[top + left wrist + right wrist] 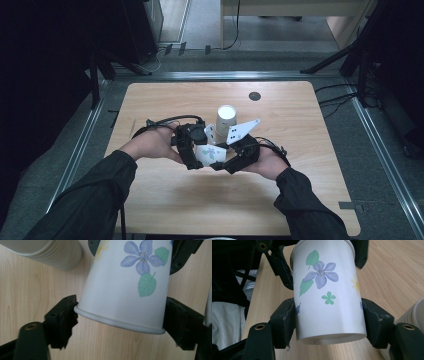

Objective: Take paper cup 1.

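A white paper cup (pixel 210 153) printed with purple flowers and green leaves lies on its side, held just above the wooden table (pixel 165 200) between two facing grippers. My left gripper (pixel 196 161) has its jaws on either side of the cup's rolled rim (pixel 117 323), and both pads touch it. My right gripper (pixel 220 165) is shut on the cup's base end (pixel 329 315), one pad pressed on each side. In the left gripper view the right gripper's jaws stand behind the cup.
A stack of plain white ribbed cups (pixel 226 119) stands upright just behind the grippers, also seen in the left gripper view (pixel 50 252) and the right gripper view (pixel 414 315). A small black disc (pixel 254 96) sits near the table's far edge.
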The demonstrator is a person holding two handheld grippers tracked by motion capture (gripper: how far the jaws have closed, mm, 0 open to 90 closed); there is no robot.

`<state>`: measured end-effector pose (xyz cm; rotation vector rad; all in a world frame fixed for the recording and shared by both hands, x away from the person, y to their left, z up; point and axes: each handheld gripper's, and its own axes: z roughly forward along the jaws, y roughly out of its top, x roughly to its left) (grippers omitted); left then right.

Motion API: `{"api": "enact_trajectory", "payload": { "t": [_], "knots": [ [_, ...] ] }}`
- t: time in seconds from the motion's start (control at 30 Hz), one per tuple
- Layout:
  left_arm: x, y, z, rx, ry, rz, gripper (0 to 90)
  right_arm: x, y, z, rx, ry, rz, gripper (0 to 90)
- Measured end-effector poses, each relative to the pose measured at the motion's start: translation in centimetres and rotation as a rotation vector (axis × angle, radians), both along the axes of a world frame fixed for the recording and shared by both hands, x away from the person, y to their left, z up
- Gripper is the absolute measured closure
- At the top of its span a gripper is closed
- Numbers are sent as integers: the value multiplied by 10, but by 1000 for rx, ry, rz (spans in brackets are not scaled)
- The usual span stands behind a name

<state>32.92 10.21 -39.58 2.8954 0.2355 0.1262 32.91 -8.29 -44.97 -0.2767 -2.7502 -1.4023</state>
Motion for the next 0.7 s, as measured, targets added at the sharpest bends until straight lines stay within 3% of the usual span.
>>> {"api": "enact_trajectory", "payload": {
  "t": [0.17, 0.27, 0.43, 0.7],
  "knots": [
    [1, 7, 2, -45, 9, 25, 105, 0, -5, 1, 7, 0, -7, 340],
    [1, 14, 3, -113, 17, 38, 105, 1, -13, 3, 29, -7, -15, 340],
    [-1, 28, -1, -262, 24, 84, 105, -1, -23, 4, 62, -5, -22, 340],
    [-8, 43, -21, -405, 63, 119, 105, -2, -31, 4, 103, -3, -19, 341]
  ]
}}
